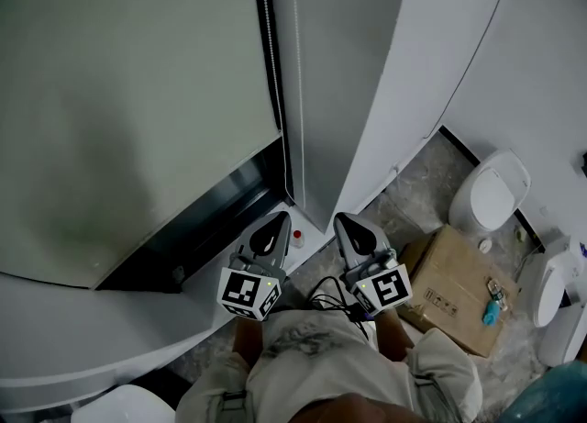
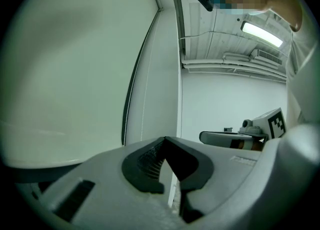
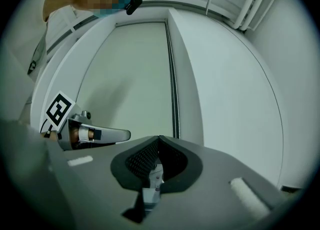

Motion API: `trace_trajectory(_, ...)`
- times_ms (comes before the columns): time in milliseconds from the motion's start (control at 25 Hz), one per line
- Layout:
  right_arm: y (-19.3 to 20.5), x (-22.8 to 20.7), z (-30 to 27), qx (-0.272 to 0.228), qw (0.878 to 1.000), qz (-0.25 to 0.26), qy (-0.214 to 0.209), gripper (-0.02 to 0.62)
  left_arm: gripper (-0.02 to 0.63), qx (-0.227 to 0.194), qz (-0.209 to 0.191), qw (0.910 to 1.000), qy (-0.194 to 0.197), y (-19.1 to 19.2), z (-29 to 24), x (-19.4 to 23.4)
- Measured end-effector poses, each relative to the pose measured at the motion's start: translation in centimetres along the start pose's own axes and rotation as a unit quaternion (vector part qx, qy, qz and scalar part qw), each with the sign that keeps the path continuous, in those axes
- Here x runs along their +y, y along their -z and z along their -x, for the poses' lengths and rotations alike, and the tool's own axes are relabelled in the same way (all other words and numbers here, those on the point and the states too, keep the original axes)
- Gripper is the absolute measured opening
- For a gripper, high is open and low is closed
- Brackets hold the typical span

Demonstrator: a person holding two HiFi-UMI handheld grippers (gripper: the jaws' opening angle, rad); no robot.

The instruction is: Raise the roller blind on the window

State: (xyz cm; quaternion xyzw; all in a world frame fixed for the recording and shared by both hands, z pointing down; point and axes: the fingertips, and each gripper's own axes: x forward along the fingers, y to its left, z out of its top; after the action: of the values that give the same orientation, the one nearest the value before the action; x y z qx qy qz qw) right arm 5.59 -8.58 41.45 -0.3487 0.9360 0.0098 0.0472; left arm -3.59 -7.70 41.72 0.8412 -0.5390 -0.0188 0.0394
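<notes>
The pale roller blind (image 1: 128, 91) hangs down over the window at the left, its lower edge just above the dark sill (image 1: 206, 219). Its bead chain (image 1: 272, 54) runs down the blind's right edge. My left gripper (image 1: 273, 221) and right gripper (image 1: 345, 221) are held side by side close to my body, tips pointing at the window corner, below the chain and apart from it. Both are shut with nothing between the jaws. In the left gripper view the left gripper (image 2: 164, 139) faces the blind (image 2: 75, 64) and chain (image 2: 131, 99). In the right gripper view the right gripper (image 3: 159, 138) points just left of the chain (image 3: 175, 89).
A white wall pier (image 1: 367, 72) stands right of the chain. On the floor at the right are a cardboard box (image 1: 454, 288) and a white toilet (image 1: 495, 190). A small red-topped object (image 1: 297, 234) lies between the grippers. Black cables (image 1: 326, 300) hang by my legs.
</notes>
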Motion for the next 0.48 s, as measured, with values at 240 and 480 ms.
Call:
trace_trajectory(240,0.4,-0.9,-1.5,0.000,1.000,-0.005,-0.001,0.011,0.005,0.002,-0.006,1.0000,0.003,-0.2,-1.6,1.1)
trace_trajectory(480,0.6,-1.7,-3.4,0.004,1.000,0.000,0.020,0.011,0.005,0.002,-0.003,0.9997,0.024,-0.2,-3.6,2.9)
